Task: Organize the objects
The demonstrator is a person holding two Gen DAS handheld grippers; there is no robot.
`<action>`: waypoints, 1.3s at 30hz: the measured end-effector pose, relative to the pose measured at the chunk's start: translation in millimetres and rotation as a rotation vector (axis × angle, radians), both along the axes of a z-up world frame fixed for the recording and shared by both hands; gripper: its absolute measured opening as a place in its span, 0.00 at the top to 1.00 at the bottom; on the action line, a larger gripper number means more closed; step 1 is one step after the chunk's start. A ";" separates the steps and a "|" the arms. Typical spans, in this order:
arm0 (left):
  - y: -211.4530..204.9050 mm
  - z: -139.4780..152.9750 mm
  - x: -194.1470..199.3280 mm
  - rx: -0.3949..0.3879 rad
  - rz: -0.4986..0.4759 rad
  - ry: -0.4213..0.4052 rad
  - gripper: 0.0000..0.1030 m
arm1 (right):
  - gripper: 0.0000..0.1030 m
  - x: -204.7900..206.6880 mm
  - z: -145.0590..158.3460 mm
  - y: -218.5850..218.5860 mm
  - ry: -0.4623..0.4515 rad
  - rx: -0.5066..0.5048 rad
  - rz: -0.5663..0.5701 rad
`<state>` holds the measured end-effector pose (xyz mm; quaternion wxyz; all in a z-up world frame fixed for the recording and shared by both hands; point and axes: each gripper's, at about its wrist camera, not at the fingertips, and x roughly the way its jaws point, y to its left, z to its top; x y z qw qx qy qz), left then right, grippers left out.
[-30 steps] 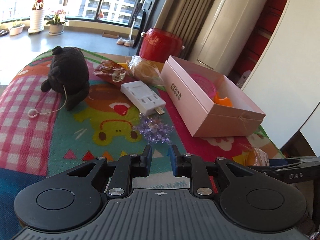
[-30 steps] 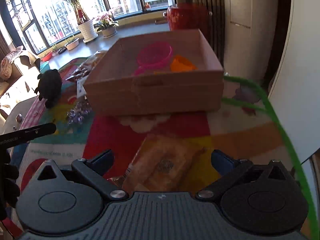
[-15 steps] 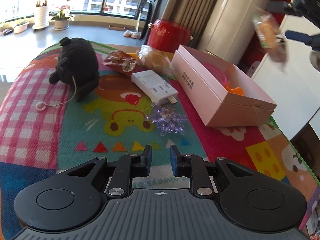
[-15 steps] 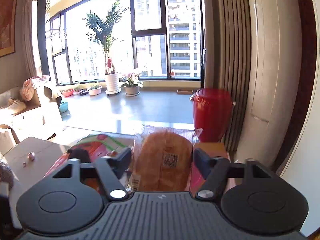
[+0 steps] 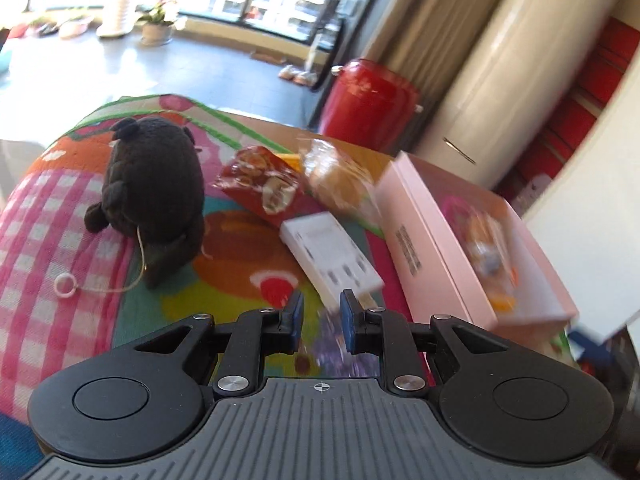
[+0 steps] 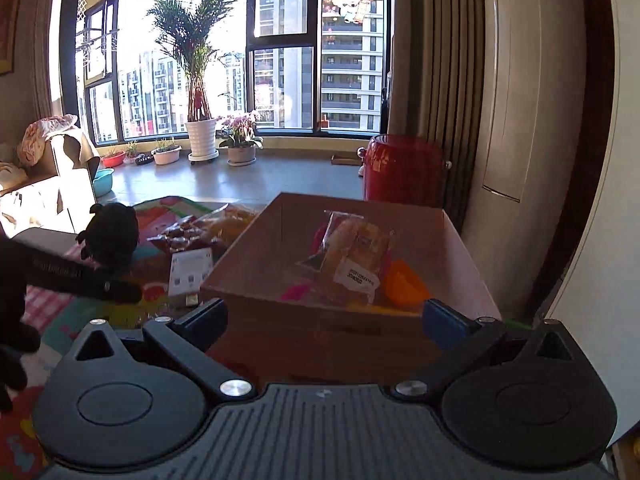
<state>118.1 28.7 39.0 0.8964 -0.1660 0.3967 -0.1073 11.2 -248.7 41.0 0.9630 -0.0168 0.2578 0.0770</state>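
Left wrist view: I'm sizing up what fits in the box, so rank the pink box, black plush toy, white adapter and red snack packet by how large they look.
1. pink box, clearly largest.
2. black plush toy.
3. white adapter and red snack packet look alike; blur leaves their order unsure.

Right gripper (image 6: 322,312) jaws wide apart, nothing between them; the pink box (image 6: 304,332) wall stands directly ahead. Box top open. Left gripper (image 5: 320,316) path crowded: white power strip (image 5: 332,256) just beyond, plush toy (image 5: 154,188) left, box right.
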 end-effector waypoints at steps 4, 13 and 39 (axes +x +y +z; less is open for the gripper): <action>4.0 -0.6 21.4 -0.084 0.063 0.049 0.79 | 0.00 0.5 -24.9 -6.2 0.069 0.054 -0.018; -57.3 -9.6 -19.0 0.273 -0.206 -0.113 0.78 | 0.00 3.7 -28.7 -11.8 0.096 0.113 0.005; 19.5 -25.5 -60.8 0.195 -0.179 -0.114 0.71 | 0.01 6.5 -34.2 96.9 0.237 -0.023 0.231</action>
